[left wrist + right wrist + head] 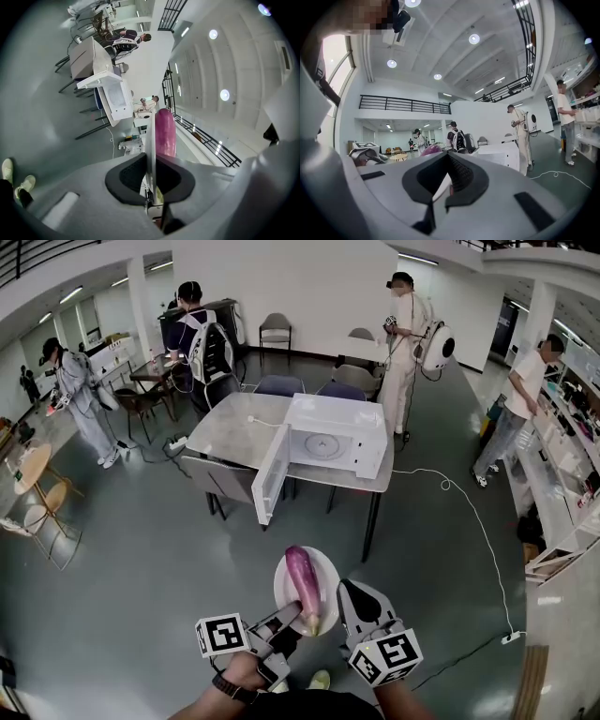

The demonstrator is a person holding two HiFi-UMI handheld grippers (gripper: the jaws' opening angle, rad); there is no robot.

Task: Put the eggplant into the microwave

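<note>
A purple eggplant (pixel 303 582) lies on a white plate (pixel 327 579) held in the air low in the head view. My left gripper (pixel 292 622) is shut on the plate's near-left rim. In the left gripper view the plate (pixel 152 140) runs edge-on between the jaws of that gripper (pixel 151 174), with the eggplant (pixel 165 133) beside it. My right gripper (pixel 343 602) is shut on the plate's right rim; a white sliver of plate (pixel 439 186) shows between its pads. The white microwave (pixel 337 439) stands ahead on a table (pixel 225 432), its door (pixel 273 474) swung open.
Chairs (pixel 278 385) stand behind the table. A white cable (pixel 473 521) trails across the grey floor to the right. Several people (pixel 408 343) stand around the room. Shelving (pixel 562 484) lines the right wall, and small round tables (pixel 28 470) are on the left.
</note>
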